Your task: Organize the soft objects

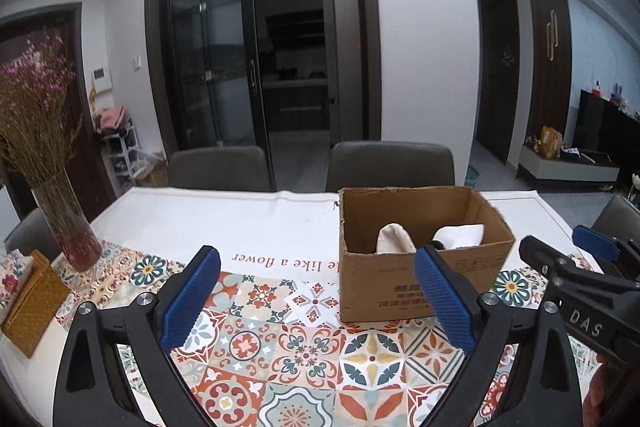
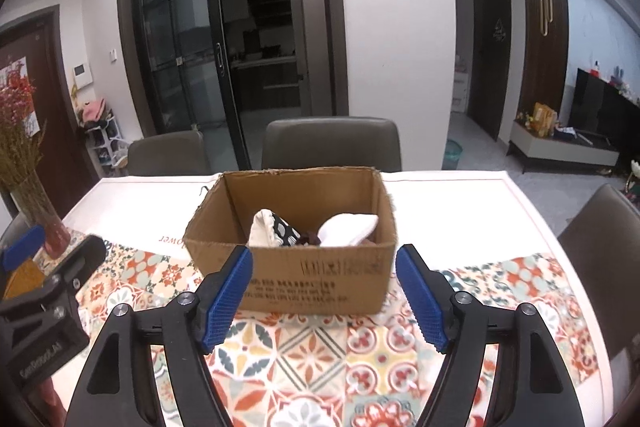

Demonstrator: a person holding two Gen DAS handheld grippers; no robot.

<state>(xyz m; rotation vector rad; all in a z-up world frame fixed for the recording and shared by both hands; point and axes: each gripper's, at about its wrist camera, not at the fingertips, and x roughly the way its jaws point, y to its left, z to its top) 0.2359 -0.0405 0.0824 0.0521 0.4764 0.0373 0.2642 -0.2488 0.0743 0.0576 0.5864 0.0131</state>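
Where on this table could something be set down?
Free: the tiled runner between left claw and cardboard box; the white cloth between vase and box. Crowded: inside the box and the vase corner.

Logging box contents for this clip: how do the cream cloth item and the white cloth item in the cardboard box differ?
The cream cloth item sits on the box's left side and stands fairly upright; the white cloth item sits on the right and lies slanted. The cream one touches a dark patterned fabric; the white one lies over something dark red. Both rest inside the cardboard box, ungripped.
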